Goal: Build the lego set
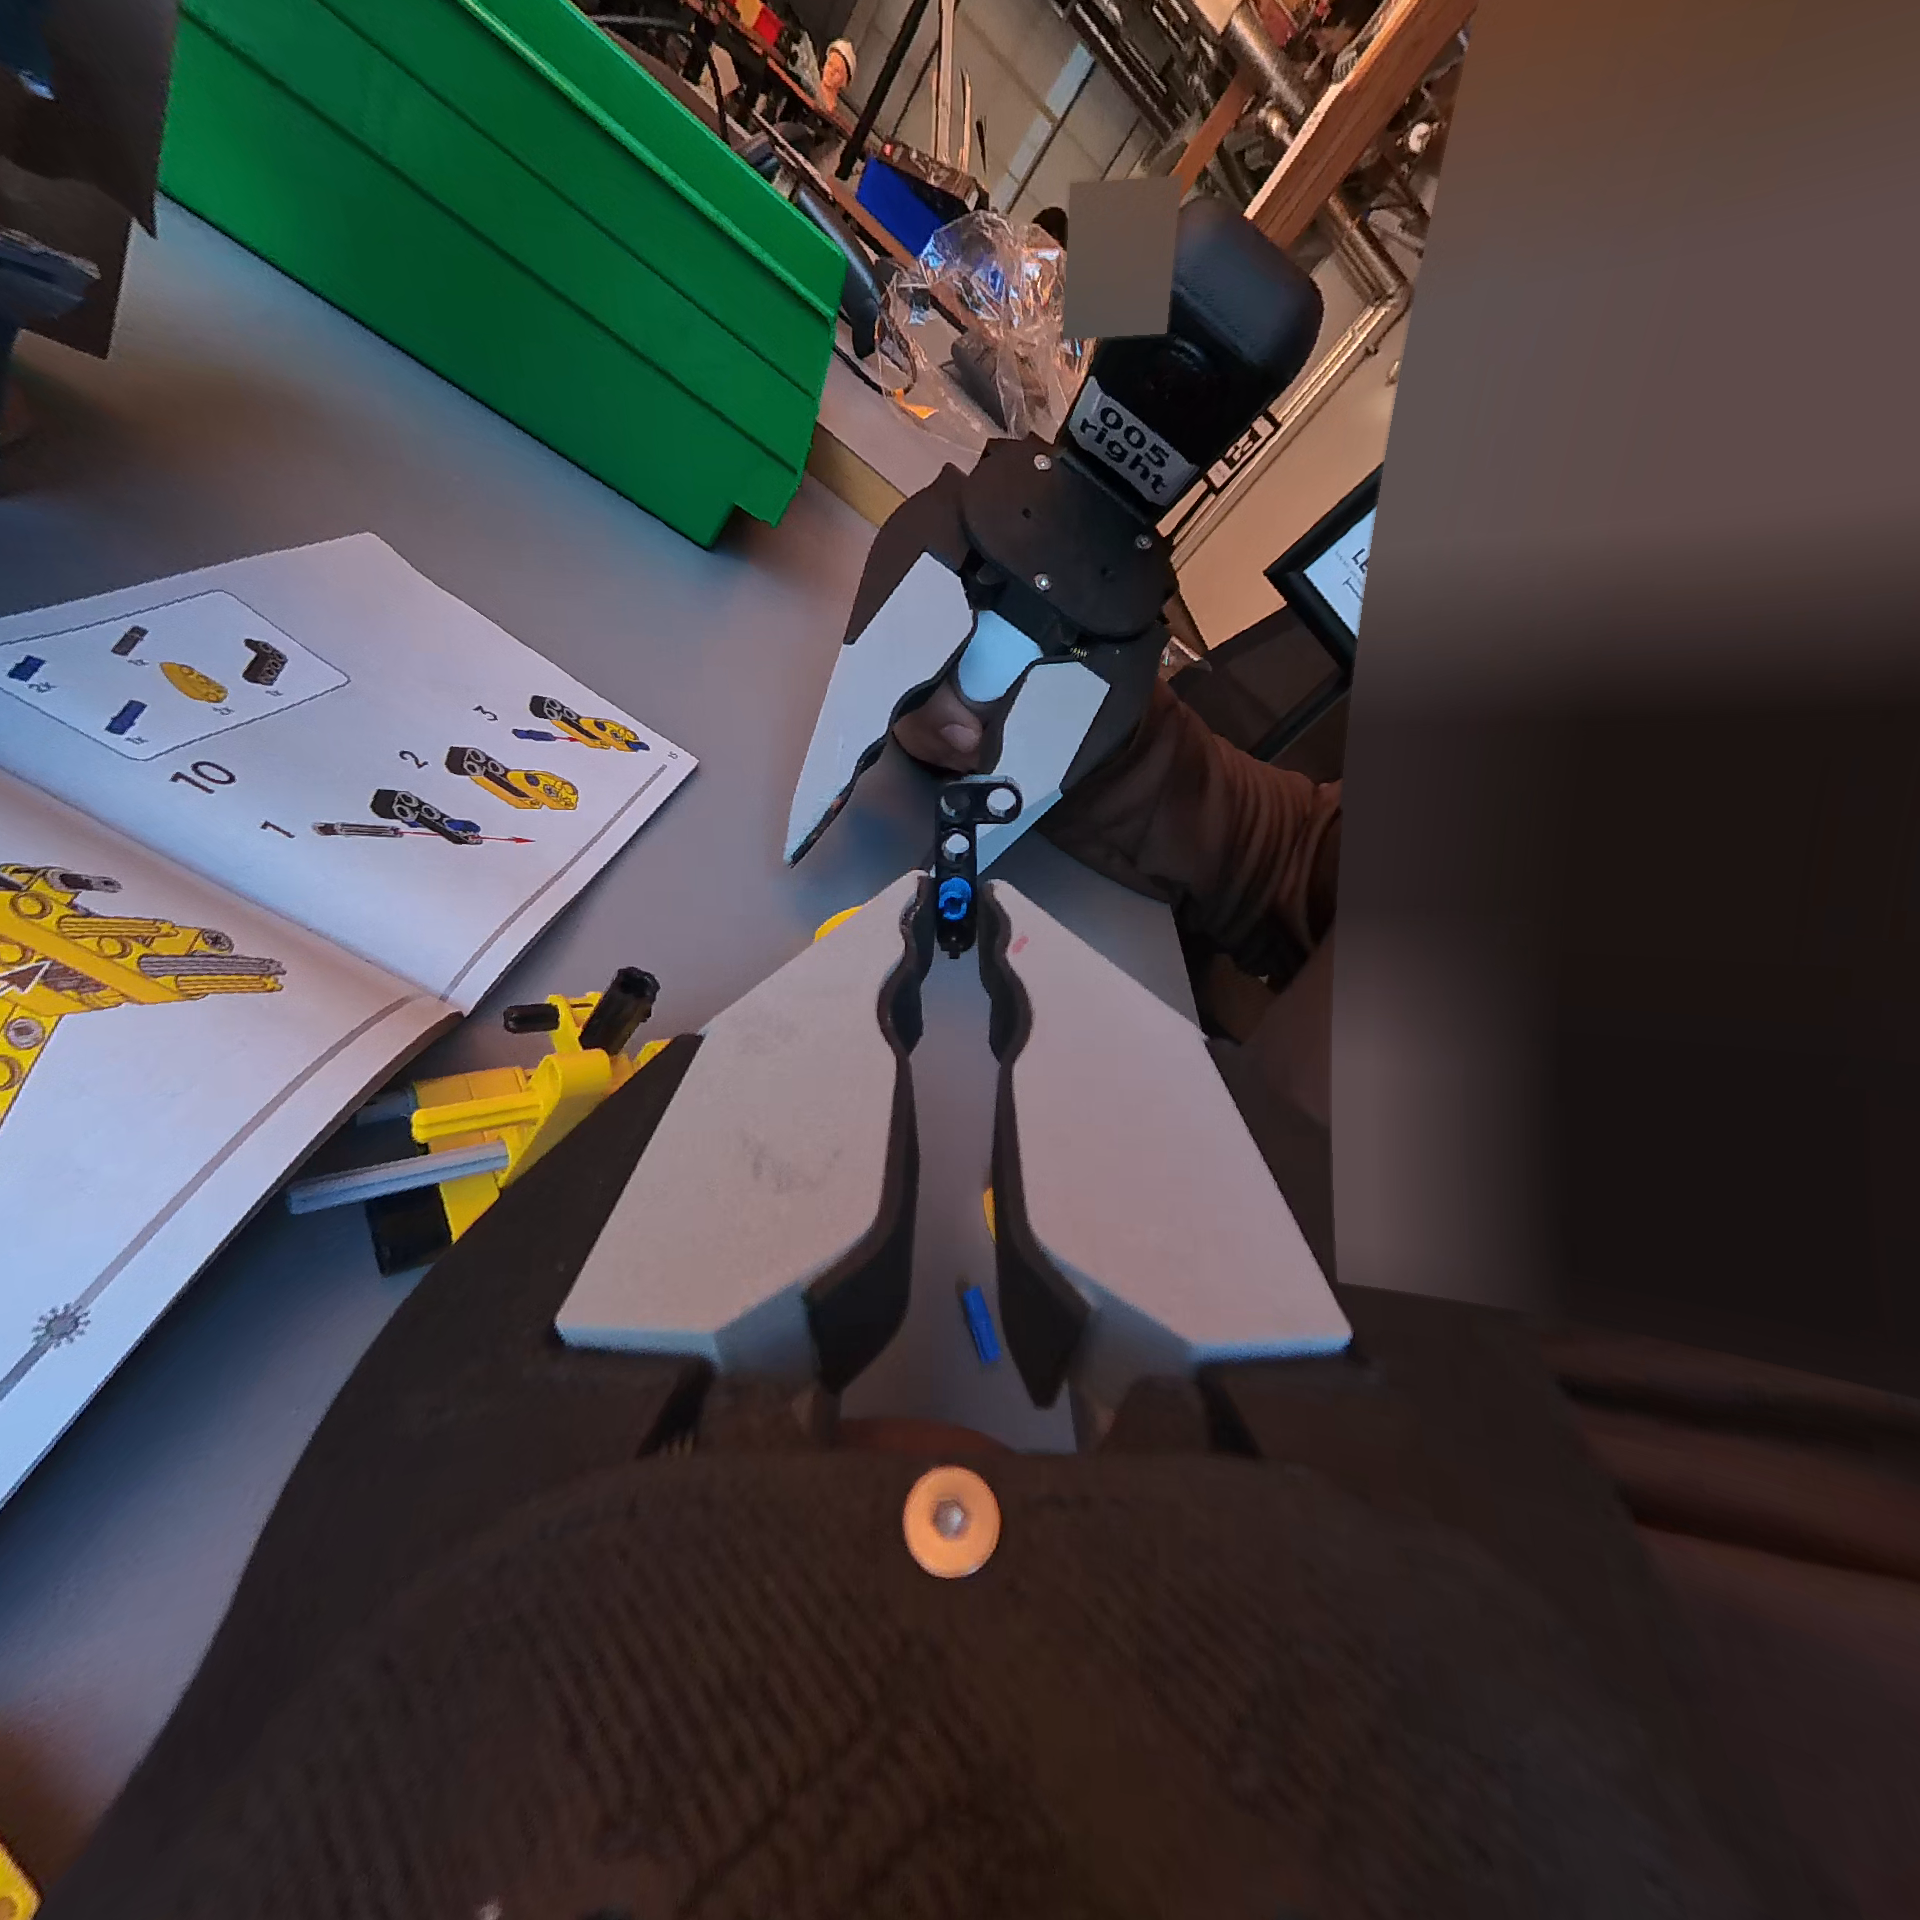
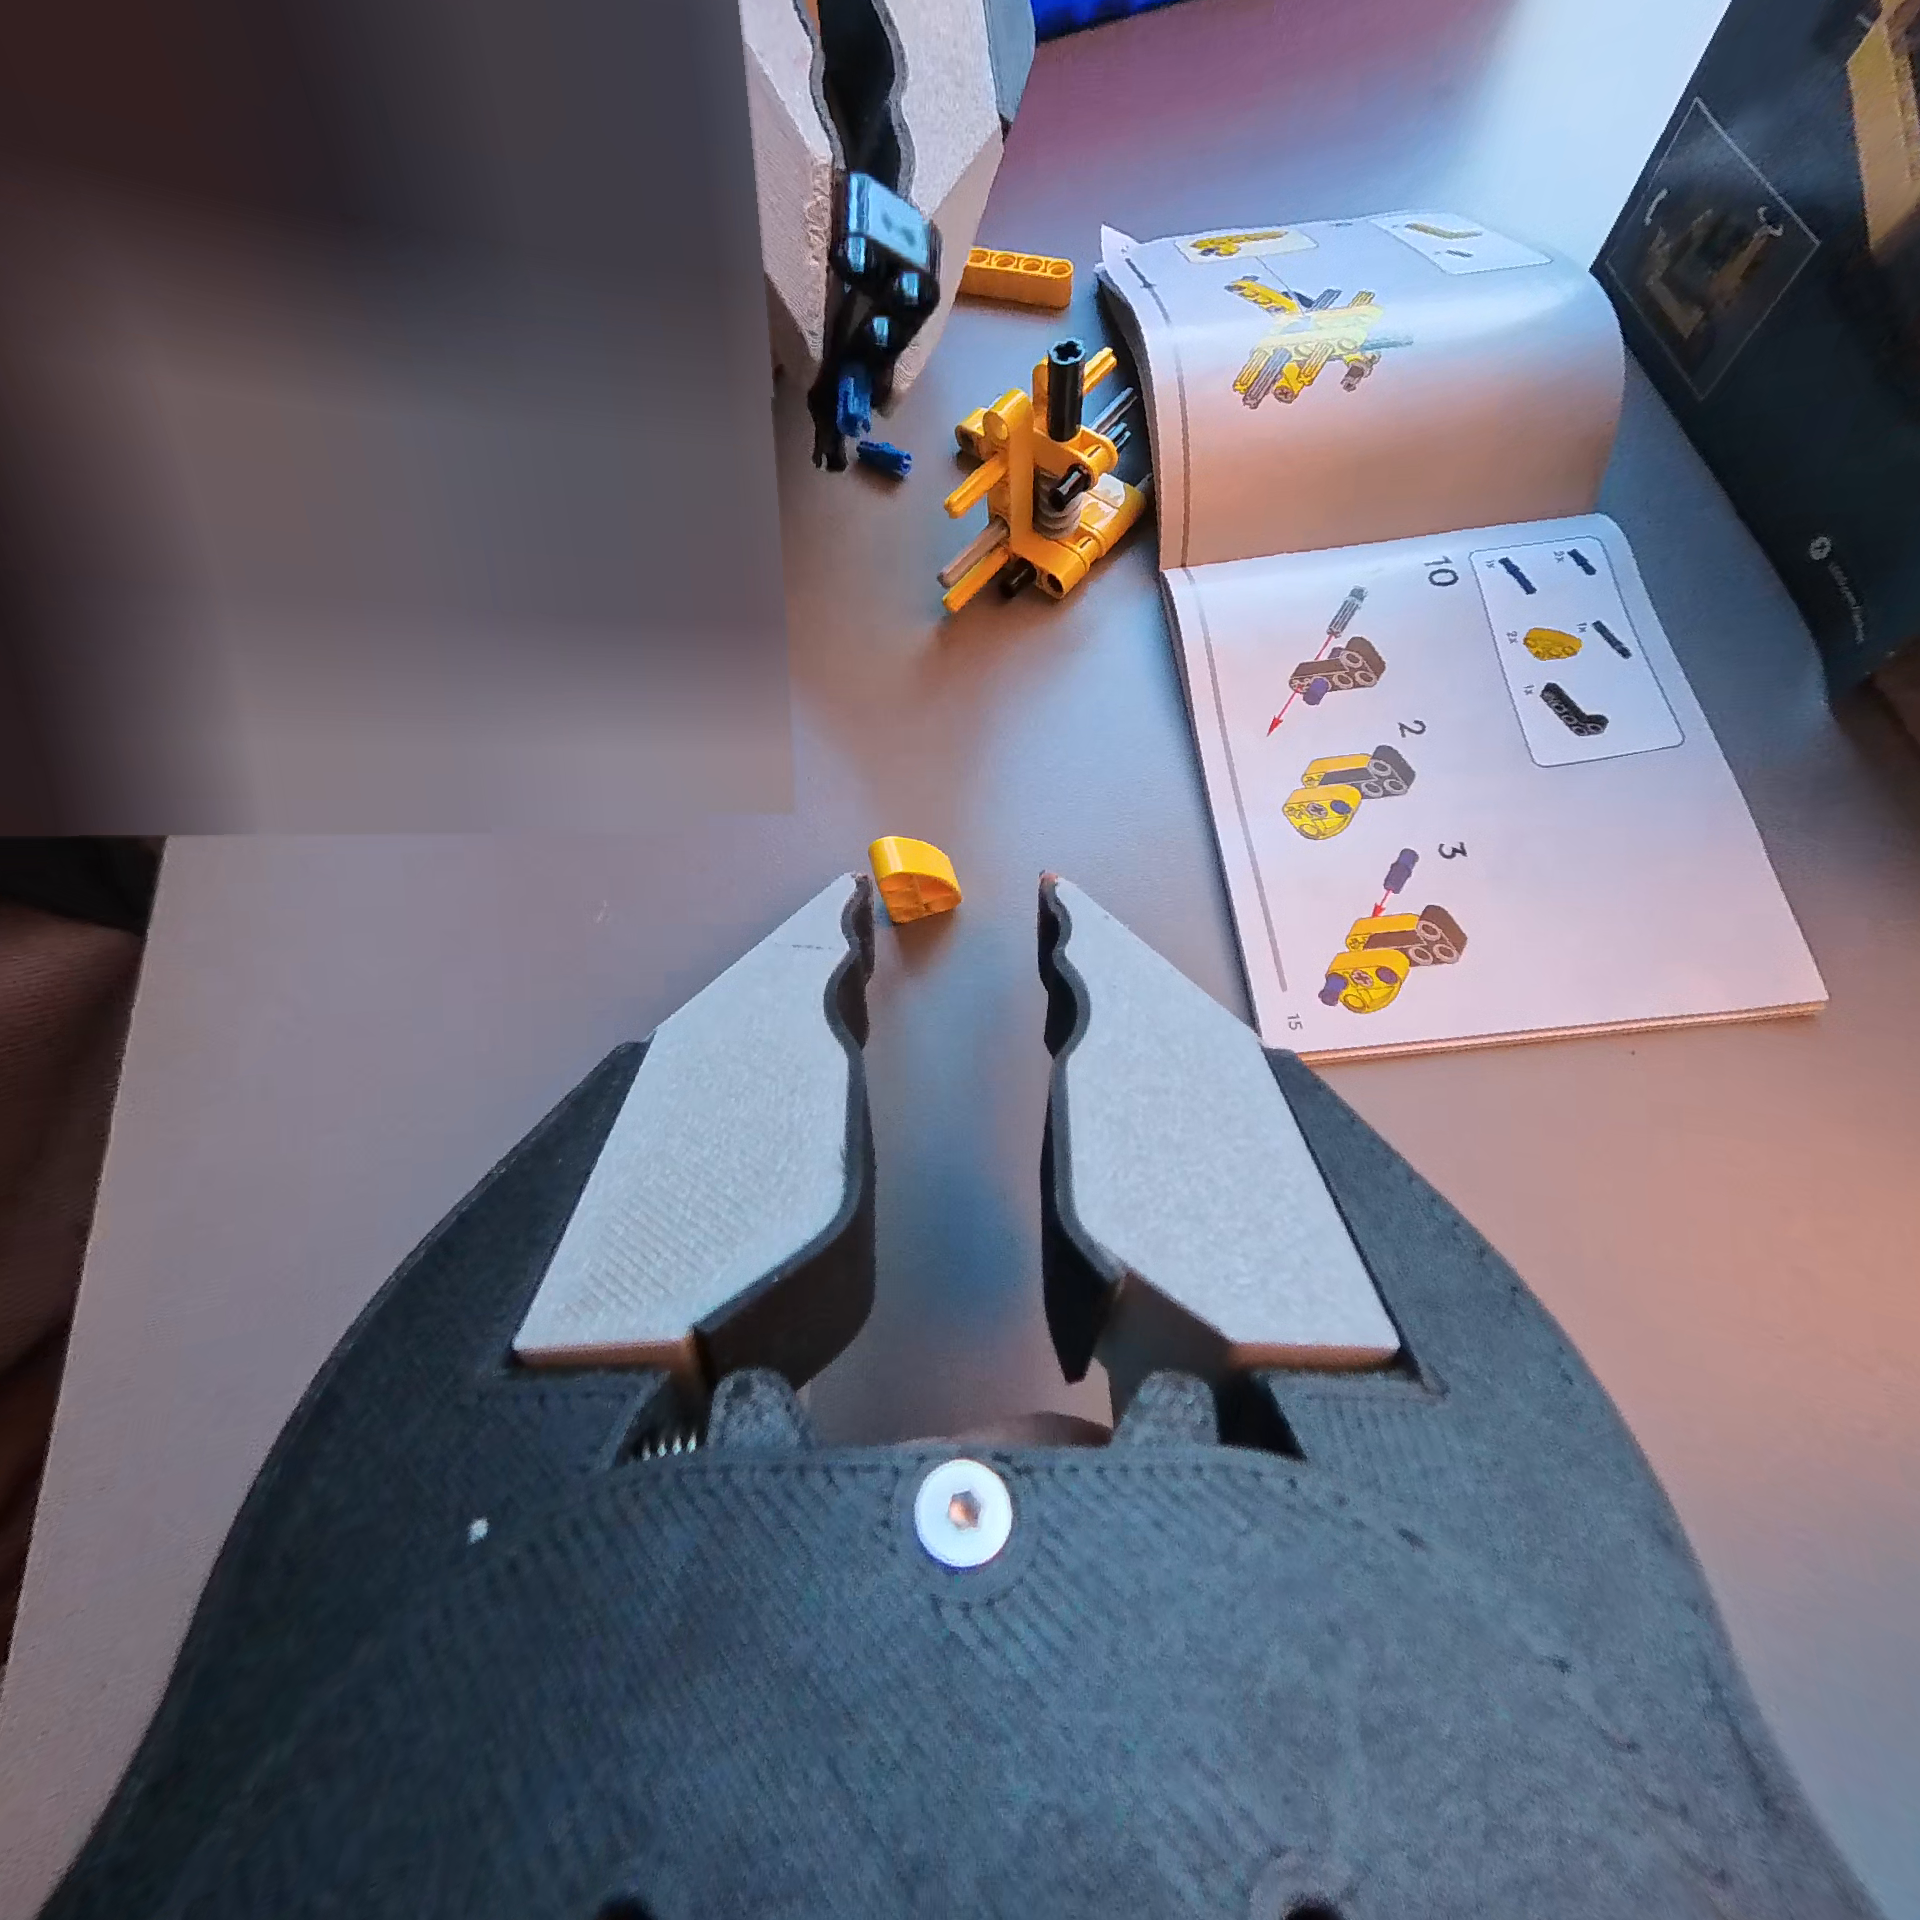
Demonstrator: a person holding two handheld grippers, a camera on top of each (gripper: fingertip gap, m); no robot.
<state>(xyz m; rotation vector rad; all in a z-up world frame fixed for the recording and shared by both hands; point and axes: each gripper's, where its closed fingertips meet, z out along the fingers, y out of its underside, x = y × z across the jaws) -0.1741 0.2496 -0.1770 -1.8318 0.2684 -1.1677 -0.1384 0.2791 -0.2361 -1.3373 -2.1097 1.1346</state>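
Two grippers work here: the left gripper (image 1: 951,914) has its fingers clamped on a black angled Lego beam with a blue pin (image 1: 961,862) above the grey surface (image 2: 312,1039). The right gripper (image 2: 951,904), fingers apart and empty, hangs just beside a small yellow rounded Lego piece (image 2: 914,878); a skewed pinch could likely flick it away.

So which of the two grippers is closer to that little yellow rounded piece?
Right. The right gripper is open, the yellow piece just beyond its fingertips. The left gripper is farther away, clamping a black beam.
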